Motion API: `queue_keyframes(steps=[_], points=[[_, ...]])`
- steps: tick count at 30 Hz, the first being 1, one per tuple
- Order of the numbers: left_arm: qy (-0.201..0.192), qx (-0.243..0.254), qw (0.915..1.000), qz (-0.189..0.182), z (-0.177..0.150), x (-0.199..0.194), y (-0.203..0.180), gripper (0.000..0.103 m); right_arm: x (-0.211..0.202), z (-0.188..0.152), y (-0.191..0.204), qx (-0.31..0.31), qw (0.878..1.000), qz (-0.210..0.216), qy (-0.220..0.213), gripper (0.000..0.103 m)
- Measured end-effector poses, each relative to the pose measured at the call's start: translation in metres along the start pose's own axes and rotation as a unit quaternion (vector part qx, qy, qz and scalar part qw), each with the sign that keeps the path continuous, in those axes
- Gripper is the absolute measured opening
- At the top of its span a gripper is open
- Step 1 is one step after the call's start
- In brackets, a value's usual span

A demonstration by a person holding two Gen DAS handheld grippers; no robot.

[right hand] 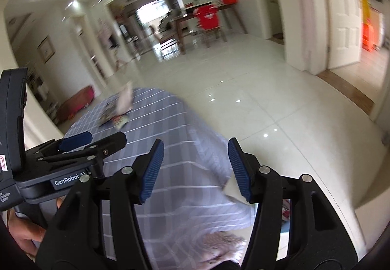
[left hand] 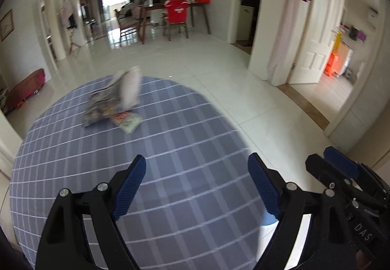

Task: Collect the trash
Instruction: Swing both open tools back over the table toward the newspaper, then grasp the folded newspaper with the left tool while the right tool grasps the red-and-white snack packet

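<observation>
While both grippers hover low at the near edge of the checked cloth (left hand: 170, 172), neither holds anything: the left gripper (left hand: 196, 185) has its jaws spread wide over bare cloth, and the right gripper (right hand: 195, 170) is likewise released, empty, just beside it. That readiness suits an approach, I judge, since the trash sits well apart, toward the cloth's far edge. There a crumpled wrapper (left hand: 104, 104) lies with a pale packet (left hand: 129, 89) standing up against it and a flat printed packet (left hand: 126, 121) touching its near side. Motion blur hides detail, but the pale packet's long axis looks near upright, tilted slightly; the flat one points diagonally right. Beyond lie the tiled floor (left hand: 219, 62) and a dining table (left hand: 170, 9).
</observation>
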State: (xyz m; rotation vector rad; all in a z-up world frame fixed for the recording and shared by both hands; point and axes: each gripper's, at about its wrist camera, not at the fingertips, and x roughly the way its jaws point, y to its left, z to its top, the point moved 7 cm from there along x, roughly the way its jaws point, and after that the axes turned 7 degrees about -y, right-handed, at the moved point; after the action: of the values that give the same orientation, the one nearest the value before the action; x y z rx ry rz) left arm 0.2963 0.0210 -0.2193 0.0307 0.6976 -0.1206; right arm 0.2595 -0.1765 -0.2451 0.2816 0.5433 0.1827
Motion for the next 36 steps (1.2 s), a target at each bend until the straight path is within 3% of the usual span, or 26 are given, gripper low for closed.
queue_keyframes(steps=[5,8,11,17,26,28,29,30,33,36], points=[[0.007,-0.042,0.9980,0.047,0.002,0.014,0.087,0.084,0.054,0.001,0.051,-0.022,0.998,0.039,0.037,0.055],[0.006,-0.037,0.9976,0.057,0.007,0.024,0.117,0.084,0.078,-0.003,0.079,-0.031,0.997,0.051,0.049,0.055],[0.008,0.000,0.9974,0.072,0.018,0.042,0.126,0.084,0.104,-0.001,0.094,-0.036,0.997,0.050,0.055,0.055],[0.011,0.024,0.9986,0.046,0.045,0.089,0.119,0.084,0.142,0.019,0.094,-0.020,0.998,0.038,0.045,0.061],[0.041,0.057,0.9944,0.079,0.065,0.163,0.115,0.084,0.203,0.033,0.082,-0.012,0.997,0.036,0.064,0.061],[0.043,0.045,0.9957,0.068,0.068,0.169,0.118,0.063,0.210,0.032,0.084,-0.007,0.997,0.043,0.071,0.061],[0.051,0.037,0.9963,0.059,0.069,0.171,0.119,0.048,0.212,0.033,0.086,-0.007,0.996,0.045,0.074,0.061],[0.051,0.026,0.9970,0.052,0.071,0.171,0.122,0.041,0.213,0.033,0.088,-0.007,0.996,0.049,0.077,0.061],[0.036,0.014,0.9983,0.043,0.074,0.158,0.129,0.028,0.212,0.031,0.097,-0.014,0.995,0.060,0.082,0.061],[0.006,-0.001,0.9989,0.047,0.077,0.132,0.142,0.023,0.211,0.027,0.114,-0.031,0.992,0.076,0.095,0.062]])
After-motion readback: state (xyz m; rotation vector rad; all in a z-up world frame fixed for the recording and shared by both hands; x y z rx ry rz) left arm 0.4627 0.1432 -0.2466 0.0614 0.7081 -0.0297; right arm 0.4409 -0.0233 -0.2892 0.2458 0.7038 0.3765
